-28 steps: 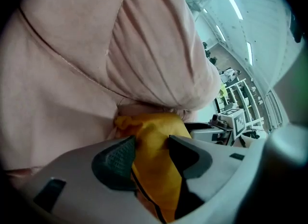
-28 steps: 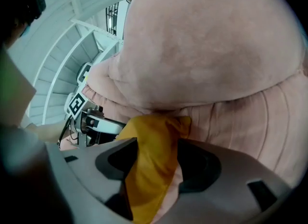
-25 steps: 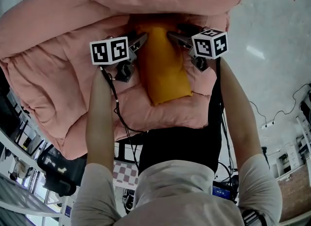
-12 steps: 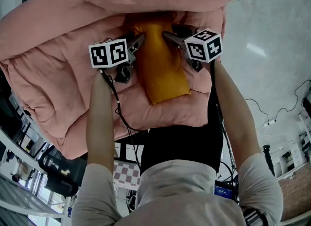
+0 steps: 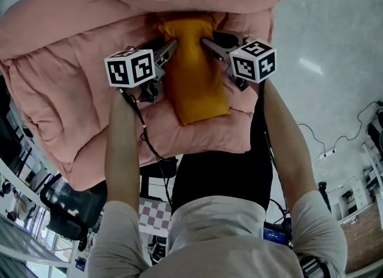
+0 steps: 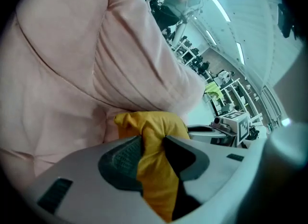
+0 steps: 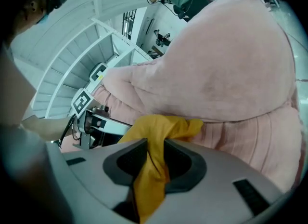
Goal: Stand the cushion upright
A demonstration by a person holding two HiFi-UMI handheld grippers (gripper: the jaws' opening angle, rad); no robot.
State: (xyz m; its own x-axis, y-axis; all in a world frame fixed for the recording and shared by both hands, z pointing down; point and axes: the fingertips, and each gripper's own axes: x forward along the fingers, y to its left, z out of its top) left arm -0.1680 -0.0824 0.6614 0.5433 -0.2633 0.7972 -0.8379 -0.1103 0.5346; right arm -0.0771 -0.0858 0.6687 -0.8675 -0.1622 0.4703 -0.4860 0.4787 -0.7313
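Observation:
An orange-yellow cushion [image 5: 194, 76] lies lengthwise on a puffy pink quilt [image 5: 72, 79], its far end tucked under a fold of the quilt. My left gripper [image 5: 173, 45] pinches the cushion's far left edge, and my right gripper [image 5: 205, 42] pinches its far right edge. In the left gripper view the jaws [image 6: 153, 141] are closing with a bunched ridge of cushion [image 6: 154, 170] fabric pressed between the pads. The right gripper view shows the same: its jaws [image 7: 151, 151] are closing on a fold of the cushion [image 7: 149, 179], with the quilt [image 7: 226, 69] bulging behind it.
The quilt hangs over the bed's near edge, just in front of the person's torso. Pale floor [image 5: 335, 43] with cables [image 5: 359, 127] lies to the right. A black office chair [image 5: 72, 205] and shelving stand at the lower left. People and racks show far off in both gripper views.
Both grippers have closed in on the cushion's far end and risen with it. That end is now squeezed narrower and lifted off the quilt.

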